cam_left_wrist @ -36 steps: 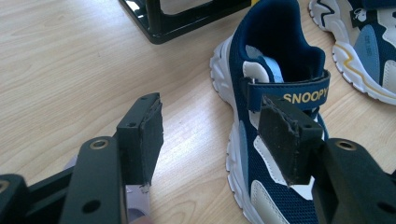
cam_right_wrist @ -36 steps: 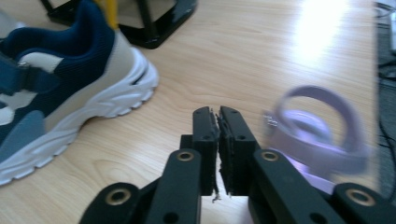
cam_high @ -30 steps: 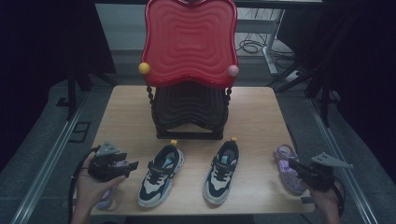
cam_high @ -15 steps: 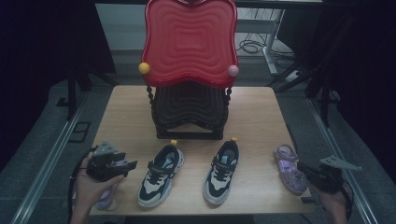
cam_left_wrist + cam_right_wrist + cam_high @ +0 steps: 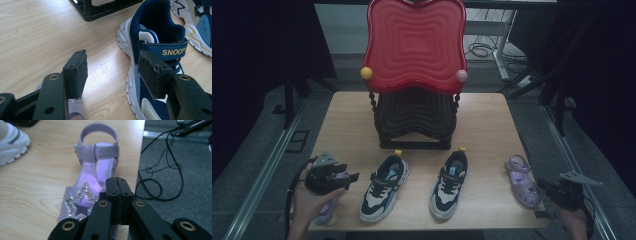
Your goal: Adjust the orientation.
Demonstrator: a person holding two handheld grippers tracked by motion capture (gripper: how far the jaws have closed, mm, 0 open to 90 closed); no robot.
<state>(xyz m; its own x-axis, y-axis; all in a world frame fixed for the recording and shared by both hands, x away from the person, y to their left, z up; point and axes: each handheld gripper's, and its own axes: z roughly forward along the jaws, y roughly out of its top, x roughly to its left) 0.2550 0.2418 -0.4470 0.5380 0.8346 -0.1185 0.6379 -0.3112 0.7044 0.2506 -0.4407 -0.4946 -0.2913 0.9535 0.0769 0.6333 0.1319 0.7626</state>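
Lining up: looks like the shoes get sorted onto the black tiered shoe rack (image 5: 414, 117) under that red wavy plastic panel (image 5: 414, 45), judging by the layout
Left gripper (image 5: 343, 178): jaws spread wide, nothing held, hovering over the near-left corner of the light wooden table (image 5: 492, 115)
Left target: navy and white Snoopy sneaker (image 5: 152, 62) sits just beside the open jaws, one pad (image 5: 152, 72) already over its side; second lilac sandal (image 5: 326, 212) lies right under this gripper
Right gripper (image 5: 548, 187): jaws pressed fully together, holding nothing, off the near-right table edge
Right target: lilac strappy sandal with glitter star (image 5: 93, 177) lying flat at the table edge, just ahead of the closed tips
Other sneaker (image 5: 449, 182): matching one, mid-table, untouched
How I'd do it: open the right jaws before going in, then grab the sandal by the ankle strap, not the star
Tip: pinch the sneaker at the heel collar so it hangs level
Watch out: sandal's near the edge, easy to knock off
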